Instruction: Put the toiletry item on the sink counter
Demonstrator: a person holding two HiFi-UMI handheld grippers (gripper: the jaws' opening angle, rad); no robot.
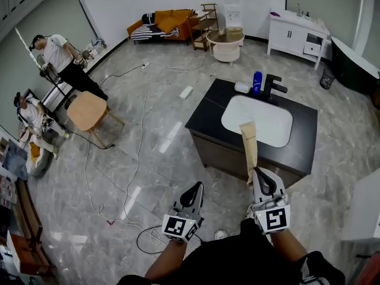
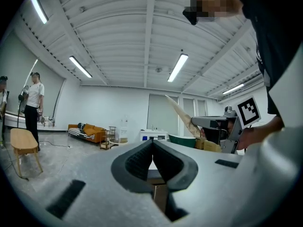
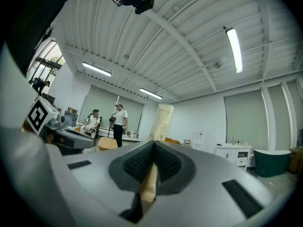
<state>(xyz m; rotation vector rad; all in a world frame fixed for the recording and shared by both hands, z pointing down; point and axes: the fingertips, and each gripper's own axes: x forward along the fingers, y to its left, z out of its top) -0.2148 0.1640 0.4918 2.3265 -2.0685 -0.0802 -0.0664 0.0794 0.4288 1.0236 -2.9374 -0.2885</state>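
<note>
1. Head view: a grey marble-tiled floor (image 1: 154,159) surrounds a black tabletop (image 1: 303,129) with a white sunken basin (image 1: 261,120) and a blue bottle (image 1: 257,82) at its far edge. The right tongs (image 1: 263,180) hold a beige flattened toiletry tube (image 1: 249,147) in the air near the tabletop's front edge. The left tongs (image 1: 193,195) are alongside.
2. Left gripper view: the left tongs (image 2: 152,148) are closed with nothing between them.
3. Right gripper view: the right tongs (image 3: 154,150) are clamped on the tube's (image 3: 161,122) lower end, and the tube rises past the pads.
</note>
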